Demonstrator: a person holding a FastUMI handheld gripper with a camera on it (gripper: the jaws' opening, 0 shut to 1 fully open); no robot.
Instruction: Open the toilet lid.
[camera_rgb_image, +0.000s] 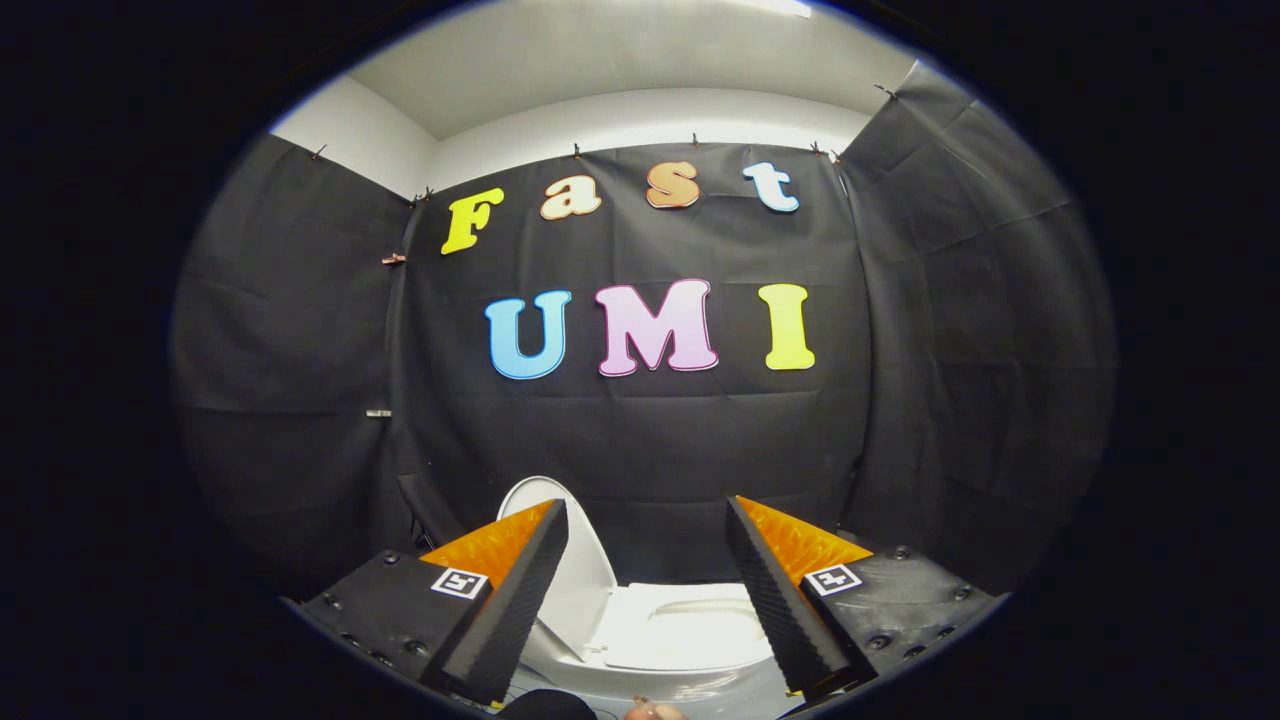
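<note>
A white toilet (680, 640) stands low ahead, against the black cloth wall. Its lid (585, 570) is raised and leans back and to the left, rising behind my left finger. The seat and the open bowl (700, 625) lie between and just beyond my fingers. My gripper (648, 512) is open, its two fingers wide apart with nothing between them. It hovers above the toilet and touches neither lid nor seat.
Black cloth walls close the booth on the left, the back and the right, right behind the toilet. A white ceiling strip (640, 70) runs above them. A bit of a hand (655, 712) shows below the fingers.
</note>
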